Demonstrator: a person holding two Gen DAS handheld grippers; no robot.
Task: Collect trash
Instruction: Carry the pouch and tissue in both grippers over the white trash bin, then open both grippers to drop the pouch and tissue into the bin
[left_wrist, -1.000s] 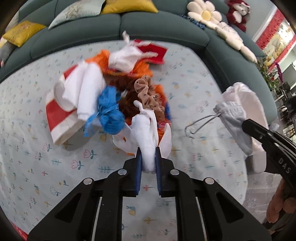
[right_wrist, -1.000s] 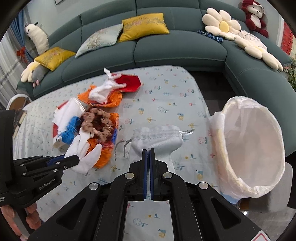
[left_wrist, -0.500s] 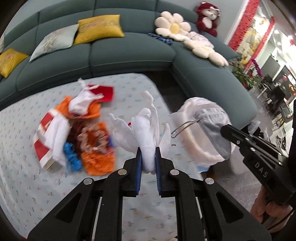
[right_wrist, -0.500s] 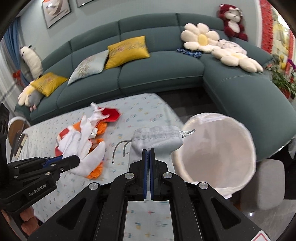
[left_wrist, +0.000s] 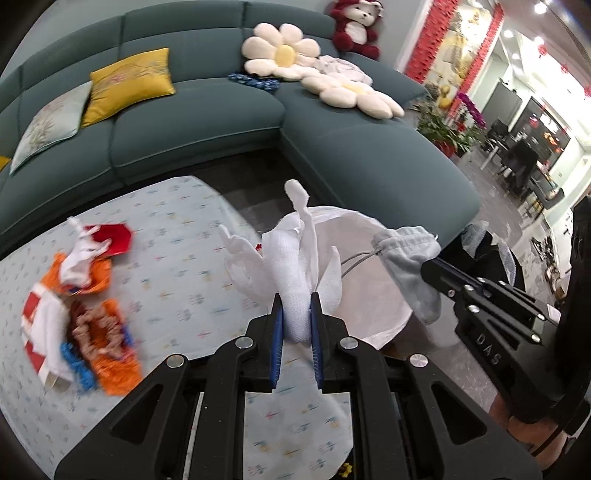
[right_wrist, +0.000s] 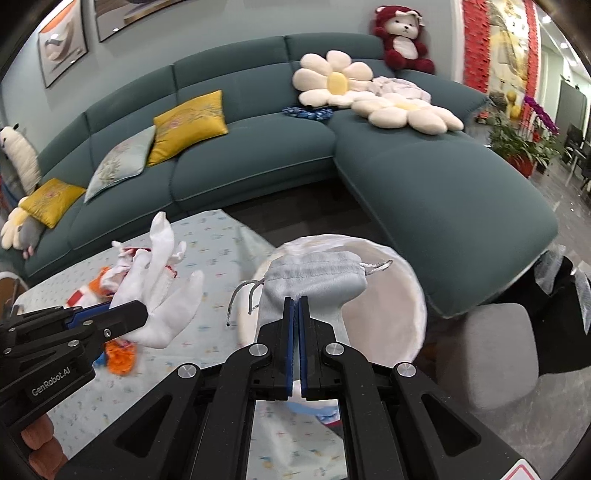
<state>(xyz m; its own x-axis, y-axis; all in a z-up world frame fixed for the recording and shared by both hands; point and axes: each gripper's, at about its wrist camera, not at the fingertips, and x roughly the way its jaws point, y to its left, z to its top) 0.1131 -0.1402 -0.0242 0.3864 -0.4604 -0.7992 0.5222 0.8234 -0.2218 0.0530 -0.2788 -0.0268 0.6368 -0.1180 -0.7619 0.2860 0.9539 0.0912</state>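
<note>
Hidden, cropped and blurred parts

In the left wrist view the trash heap (left_wrist: 79, 325) at nine o'clock is smeared, so its pieces cannot be told apart; the white glove (left_wrist: 295, 280) hides the near rim of the white-lined bin (left_wrist: 373, 295). In the right wrist view the grey drawstring pouch (right_wrist: 314, 280) covers the bin's middle, the person's hand (right_wrist: 40, 446) at eight o'clock is cut by the edge, and the dark bundle (right_wrist: 561, 314) at three o'clock is unreadable.
</note>
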